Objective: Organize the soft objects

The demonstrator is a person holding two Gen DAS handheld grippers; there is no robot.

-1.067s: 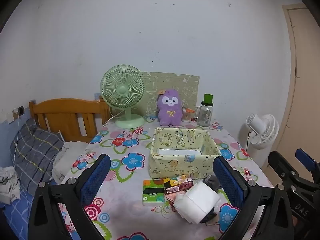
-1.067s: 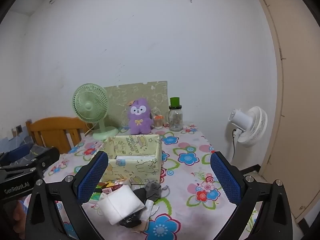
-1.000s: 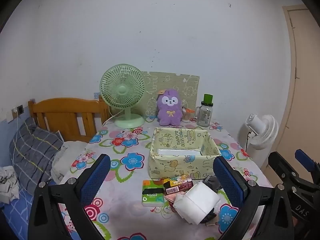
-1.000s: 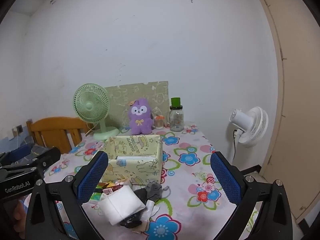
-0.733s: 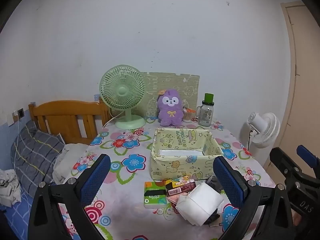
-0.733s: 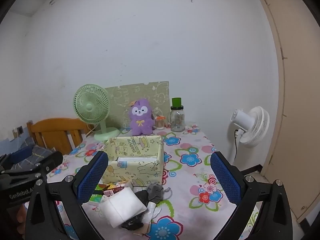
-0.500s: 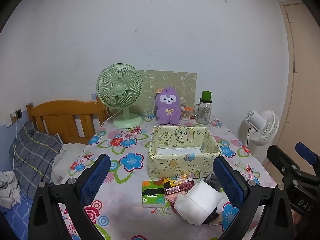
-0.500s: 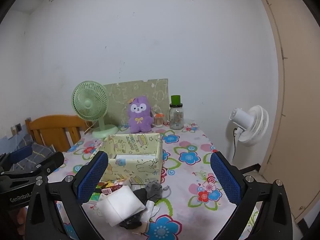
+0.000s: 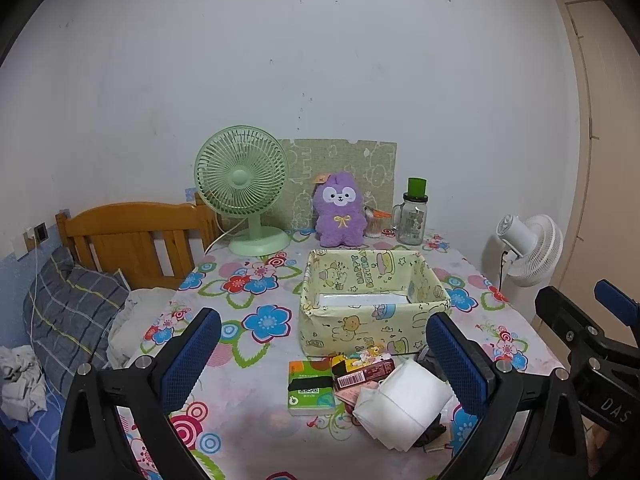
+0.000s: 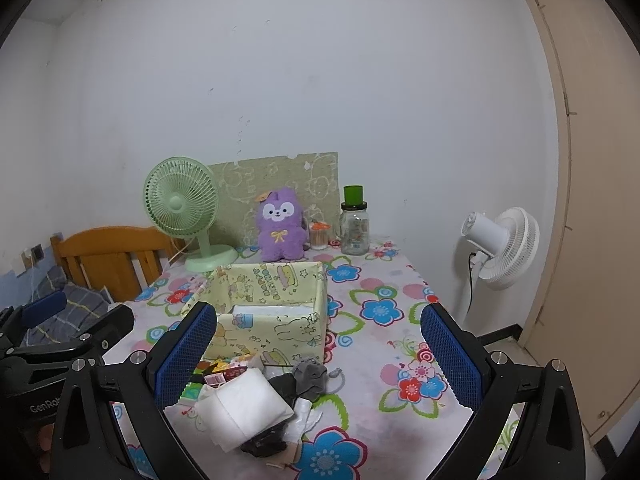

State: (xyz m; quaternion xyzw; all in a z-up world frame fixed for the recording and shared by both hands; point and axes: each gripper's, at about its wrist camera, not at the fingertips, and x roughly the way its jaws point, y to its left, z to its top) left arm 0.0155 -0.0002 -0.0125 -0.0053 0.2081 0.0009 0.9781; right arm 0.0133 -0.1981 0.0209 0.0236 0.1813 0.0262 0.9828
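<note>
Soft things, a white folded cloth [image 9: 404, 400] and what looks like a grey sock [image 10: 310, 376], lie near the desk's [image 9: 256, 420] front edge before the yellow box [image 9: 372, 304]; left tongs [image 9: 320, 356] and right tongs [image 10: 318, 352] both hover spread, empty.

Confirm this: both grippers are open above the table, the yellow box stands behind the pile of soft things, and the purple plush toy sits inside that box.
Wrong on the toy. The left wrist view shows the purple plush toy standing on the table behind the yellow box, against the wall. The rest holds: left gripper and right gripper open, pile in front.
</note>
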